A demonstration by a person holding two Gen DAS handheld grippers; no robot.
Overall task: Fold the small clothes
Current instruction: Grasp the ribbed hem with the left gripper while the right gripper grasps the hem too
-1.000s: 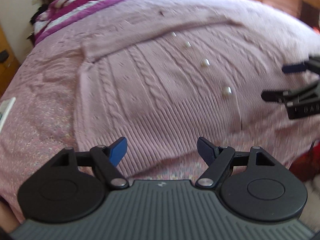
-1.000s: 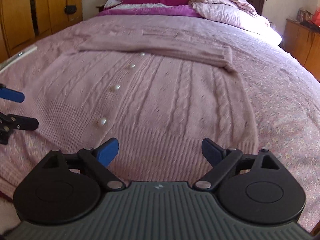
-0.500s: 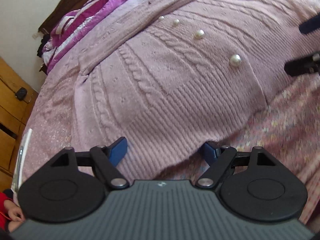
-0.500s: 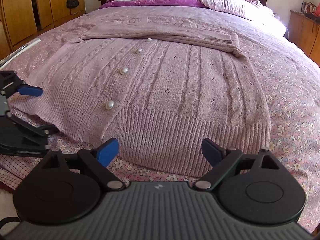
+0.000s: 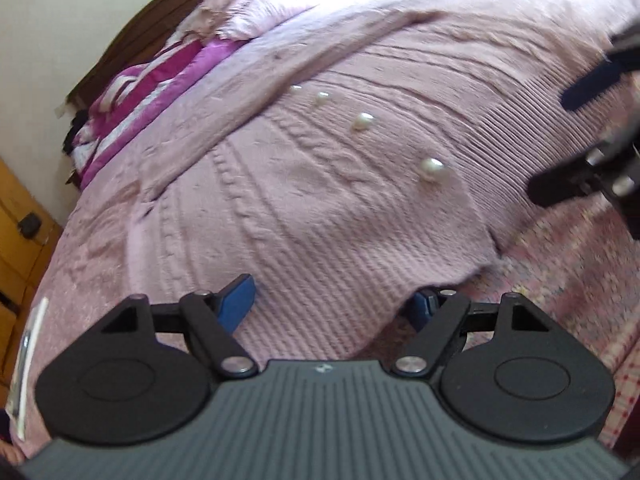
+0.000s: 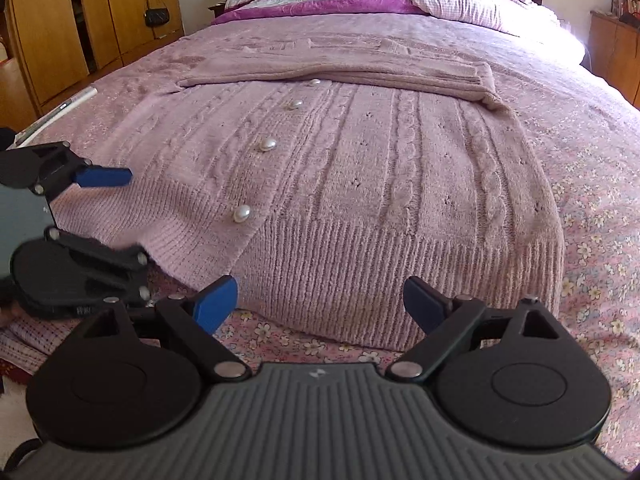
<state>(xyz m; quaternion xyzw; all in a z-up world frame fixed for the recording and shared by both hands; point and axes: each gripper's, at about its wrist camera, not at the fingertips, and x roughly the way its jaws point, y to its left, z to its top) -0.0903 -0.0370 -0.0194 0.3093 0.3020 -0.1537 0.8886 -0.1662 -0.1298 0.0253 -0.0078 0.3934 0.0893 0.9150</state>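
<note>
Wardrobe (image 6: 48, 40) and pillows (image 6: 472, 4) flank the bed-spread cardigan (image 6: 360, 200).

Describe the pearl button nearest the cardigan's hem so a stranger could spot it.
A pink cable-knit cardigan lies flat on the floral bedspread. Four pearl buttons run up its front. The wanted pearl button is the lowest, just above the ribbed hem, and looks the largest.
</note>
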